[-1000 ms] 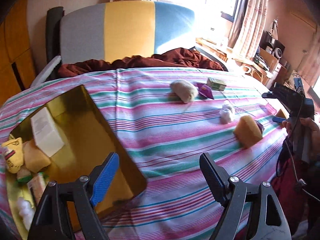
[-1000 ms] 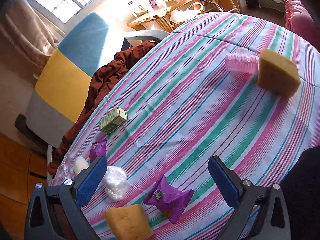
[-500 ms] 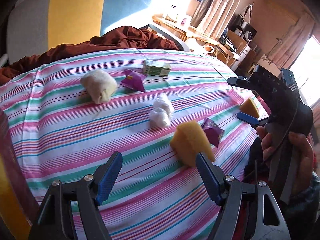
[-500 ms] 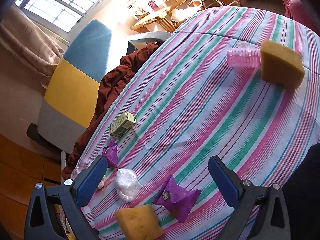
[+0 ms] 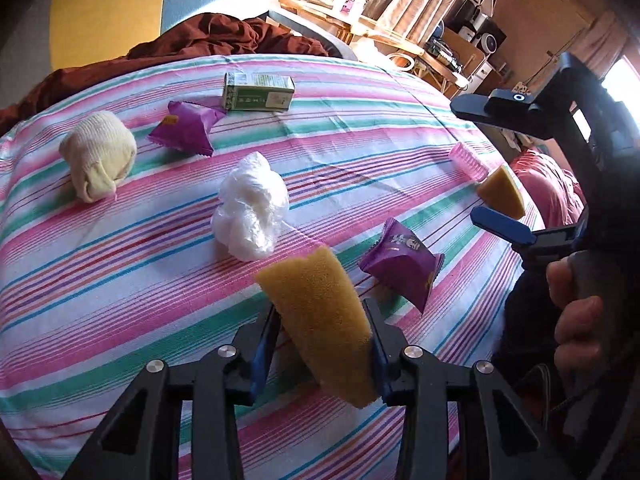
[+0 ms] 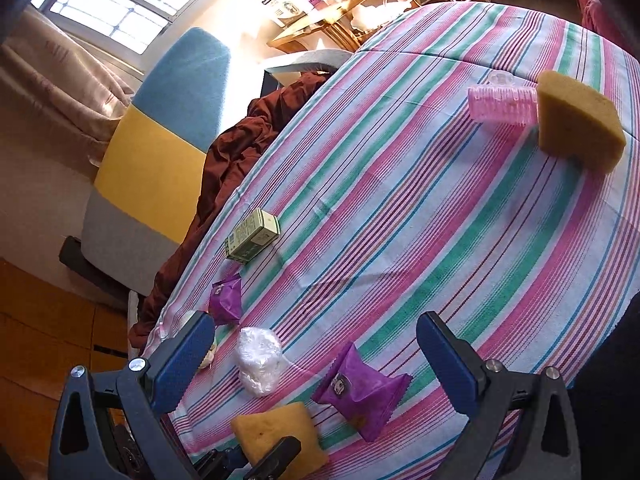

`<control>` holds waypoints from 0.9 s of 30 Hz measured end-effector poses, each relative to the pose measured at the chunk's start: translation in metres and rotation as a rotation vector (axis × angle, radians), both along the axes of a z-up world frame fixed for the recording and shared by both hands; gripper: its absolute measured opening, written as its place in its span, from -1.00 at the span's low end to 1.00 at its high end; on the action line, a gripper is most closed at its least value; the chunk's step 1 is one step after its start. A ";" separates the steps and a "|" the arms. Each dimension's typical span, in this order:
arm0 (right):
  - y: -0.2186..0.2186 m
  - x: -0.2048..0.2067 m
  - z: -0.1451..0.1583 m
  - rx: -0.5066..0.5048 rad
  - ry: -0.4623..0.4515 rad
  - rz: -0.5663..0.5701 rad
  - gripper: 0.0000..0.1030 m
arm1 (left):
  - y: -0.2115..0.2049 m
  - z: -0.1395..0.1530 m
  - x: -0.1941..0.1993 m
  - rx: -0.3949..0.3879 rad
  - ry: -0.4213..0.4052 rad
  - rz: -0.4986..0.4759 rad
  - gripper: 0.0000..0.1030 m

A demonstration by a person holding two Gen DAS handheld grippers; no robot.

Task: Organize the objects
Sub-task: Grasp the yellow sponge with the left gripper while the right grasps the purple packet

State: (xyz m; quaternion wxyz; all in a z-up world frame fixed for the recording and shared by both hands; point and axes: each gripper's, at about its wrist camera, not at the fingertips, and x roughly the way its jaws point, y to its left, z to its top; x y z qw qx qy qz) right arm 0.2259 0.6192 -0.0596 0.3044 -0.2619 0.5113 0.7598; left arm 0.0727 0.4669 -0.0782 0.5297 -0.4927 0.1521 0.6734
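My left gripper (image 5: 322, 344) is shut on a yellow sponge wedge (image 5: 320, 320) on the striped tablecloth (image 5: 120, 264); the sponge also shows in the right wrist view (image 6: 276, 432). My right gripper (image 6: 316, 356) is open and empty, hovering above a purple snack packet (image 6: 360, 392), and is seen at the right of the left wrist view (image 5: 500, 168). Loose on the cloth lie a white plastic wad (image 5: 250, 210), a cream sock ball (image 5: 98, 154), a second purple packet (image 5: 186, 128), a green box (image 5: 258, 92), a pink roller (image 6: 502, 104) and a second sponge (image 6: 576, 124).
A brown blanket (image 5: 208, 40) lies at the table's far edge in front of a grey, yellow and blue chair (image 6: 160, 152). A wooden desk with clutter (image 5: 400, 40) stands beyond. The person's hand (image 5: 576, 312) holds the right gripper at the table's right side.
My left gripper swung right, away from the gold tray, moved onto the yellow sponge and shut on it. The right gripper stayed open and nearly still.
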 end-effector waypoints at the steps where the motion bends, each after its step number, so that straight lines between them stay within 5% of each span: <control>1: -0.001 -0.003 0.000 0.000 -0.008 0.015 1.00 | -0.004 0.001 0.000 0.005 0.001 -0.007 -0.27; 17: -0.018 -0.045 -0.019 0.018 -0.259 0.185 0.95 | -0.135 0.009 -0.017 0.009 0.041 0.087 -0.31; 27: -0.024 -0.055 -0.031 0.021 -0.371 0.221 0.92 | -0.130 0.003 -0.018 0.024 0.071 0.100 -0.31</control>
